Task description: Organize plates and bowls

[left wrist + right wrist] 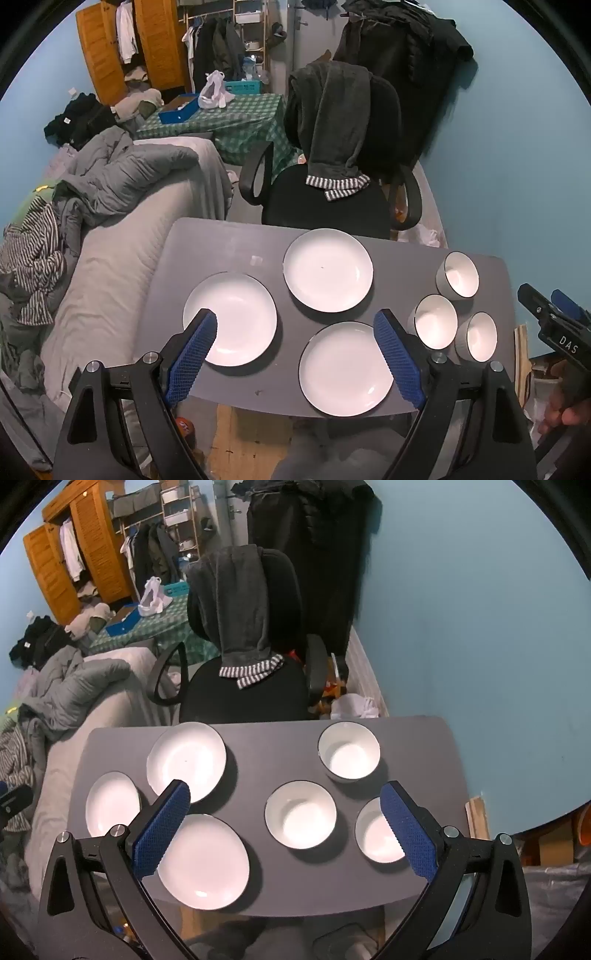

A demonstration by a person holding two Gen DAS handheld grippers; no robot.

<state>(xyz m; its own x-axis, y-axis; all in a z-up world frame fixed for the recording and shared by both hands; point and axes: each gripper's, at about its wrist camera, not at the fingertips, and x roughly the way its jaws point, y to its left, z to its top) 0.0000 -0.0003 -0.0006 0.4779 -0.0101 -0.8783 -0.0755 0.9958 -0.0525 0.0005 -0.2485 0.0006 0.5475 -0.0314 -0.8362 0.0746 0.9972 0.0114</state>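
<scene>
A: Left gripper (pixel 295 325) – jaws spread wide, nothing between the pads, hanging above the desk (pixel 221 240) and tilted down at it.

B: Right gripper (pixel 284 794) likewise. Jaws released, holding nothing, well clear of the crockery below.

A: Plates. Three white ones, flat on the desk, apart from each other. In the left view: near plate (pixel 345 369) sits just inside the right-hand finger, left plate (pixel 236 317) lies under the left-hand fingertip, far plate (pixel 328 269) is beyond the gap between the jaws.

B: Bowls. Three, white inside with dark rims, upright, none stacked. In the right view: middle bowl (pixel 300 814) lies between the jaws, near bowl (pixel 373 834) is partly hidden behind the right-hand finger, far bowl (pixel 349 751) is beyond the jaws, toward the far edge.

A: So plates group on the left half of the desk, bowls on the right half.

B: Agreed. The right gripper also shows at the right margin of the left view, outside the left jaws, off the desk edge.

A: Beyond the desk: a chair (pixel 328 206) with a dark garment draped over its back. Bed (pixel 110 258) left of the jaws.
</scene>
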